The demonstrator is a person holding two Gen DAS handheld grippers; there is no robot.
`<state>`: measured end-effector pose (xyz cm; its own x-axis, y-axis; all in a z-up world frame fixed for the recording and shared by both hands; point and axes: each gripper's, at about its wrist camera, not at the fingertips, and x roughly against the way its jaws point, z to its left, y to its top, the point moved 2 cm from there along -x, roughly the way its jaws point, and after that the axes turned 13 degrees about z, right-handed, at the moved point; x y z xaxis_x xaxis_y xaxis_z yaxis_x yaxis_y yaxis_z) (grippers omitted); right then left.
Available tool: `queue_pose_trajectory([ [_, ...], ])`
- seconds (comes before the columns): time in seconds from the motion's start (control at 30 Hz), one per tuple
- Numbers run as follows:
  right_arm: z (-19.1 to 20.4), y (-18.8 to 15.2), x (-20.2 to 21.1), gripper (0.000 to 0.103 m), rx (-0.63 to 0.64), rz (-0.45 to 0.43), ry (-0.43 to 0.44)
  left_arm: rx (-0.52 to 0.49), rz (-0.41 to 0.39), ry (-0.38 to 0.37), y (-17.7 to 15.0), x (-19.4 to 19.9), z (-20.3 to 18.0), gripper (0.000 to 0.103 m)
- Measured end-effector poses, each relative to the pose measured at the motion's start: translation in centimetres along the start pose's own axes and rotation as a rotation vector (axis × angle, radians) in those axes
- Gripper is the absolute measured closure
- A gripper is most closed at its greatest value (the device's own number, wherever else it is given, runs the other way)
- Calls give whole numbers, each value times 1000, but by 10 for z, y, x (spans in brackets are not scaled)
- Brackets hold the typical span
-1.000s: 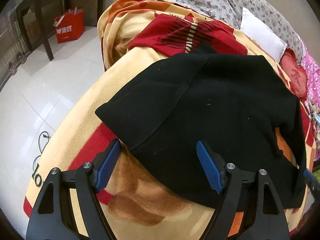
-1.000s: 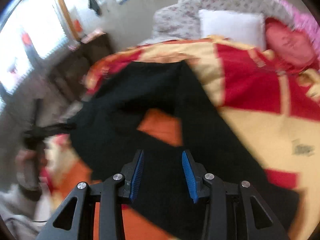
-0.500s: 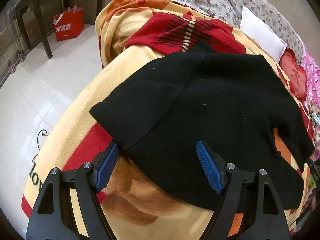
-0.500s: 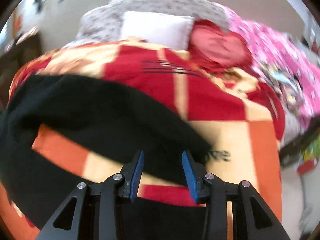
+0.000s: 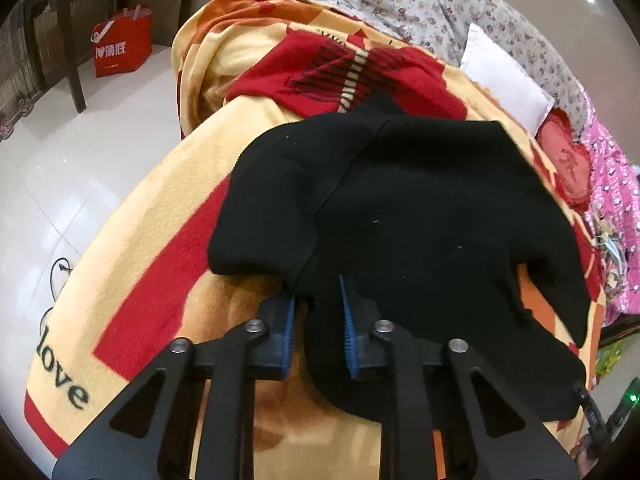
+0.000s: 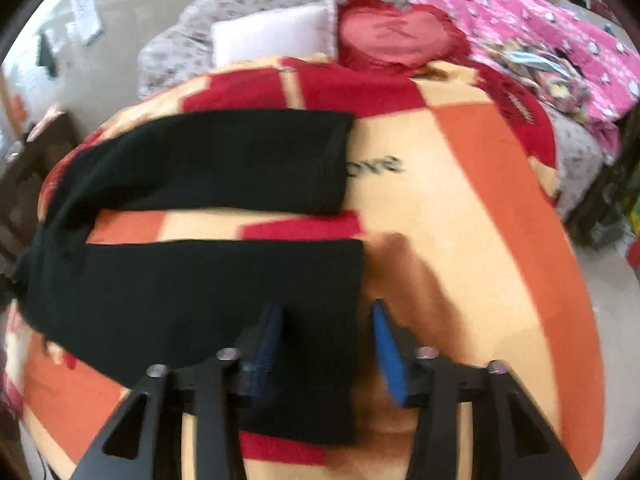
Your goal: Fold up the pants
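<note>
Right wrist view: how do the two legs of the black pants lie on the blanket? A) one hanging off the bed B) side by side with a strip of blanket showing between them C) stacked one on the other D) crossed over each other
B: the far leg and the near leg of the black pants run roughly parallel, and a band of the blanket shows between them.

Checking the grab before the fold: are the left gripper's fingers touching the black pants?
Touching. In the left wrist view the closing left gripper has its fingers pinching the black pants.
</note>
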<state>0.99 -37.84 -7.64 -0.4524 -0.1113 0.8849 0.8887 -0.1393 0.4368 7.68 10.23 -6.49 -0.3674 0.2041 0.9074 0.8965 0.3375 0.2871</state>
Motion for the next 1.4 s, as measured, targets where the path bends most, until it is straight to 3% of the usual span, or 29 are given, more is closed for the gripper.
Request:
queue_pose_trajectory([
  [0.07, 11, 5, 8, 94, 32, -30, -15, -3, -19, -30, -5, 14, -1, 87],
  [0.17, 20, 11, 33, 94, 56, -99, 0, -28, -35, -83, -14, 37, -3, 88],
  [0.3, 22, 17, 61, 95, 68, -167, -49, -68, -40, -101, -33, 55, -7, 88],
  [0.43, 16, 17, 57, 95, 59, -137, -86, -63, -20, -74, -42, 45, 1, 88],
  [0.6, 0, 11, 18, 95, 31, -48, -121, -5, 25, -32, -39, 17, 19, 87],
  [0.77, -20, 9, 4, 95, -39, -21, -185, -4, 23, -29, -37, 21, 24, 83],
  [0.87, -14, 9, 23, 89, -44, -59, -115, -14, -2, 7, -35, 31, 26, 81],
  [0.93, 14, 6, 36, 65, 41, -91, -38, -8, -5, 4, -33, 35, 30, 81],
  [0.97, 32, 3, 38, 61, 98, -91, 3, -4, -4, -3, -33, 38, 31, 81],
  [1.07, 98, -8, 33, 59, 302, -46, 129, 5, -22, 18, -37, 47, 34, 81],
  [1.23, 181, -20, 14, 60, 472, 2, 275, 4, -82, 61, -41, 66, 39, 81],
  [1.37, 240, -37, 2, 60, 665, 12, 265, 6, -78, 69, -40, 72, 44, 80],
  [1.4, 250, -41, -1, 60, 697, 14, 246, 4, -76, 72, -39, 71, 43, 76],
])
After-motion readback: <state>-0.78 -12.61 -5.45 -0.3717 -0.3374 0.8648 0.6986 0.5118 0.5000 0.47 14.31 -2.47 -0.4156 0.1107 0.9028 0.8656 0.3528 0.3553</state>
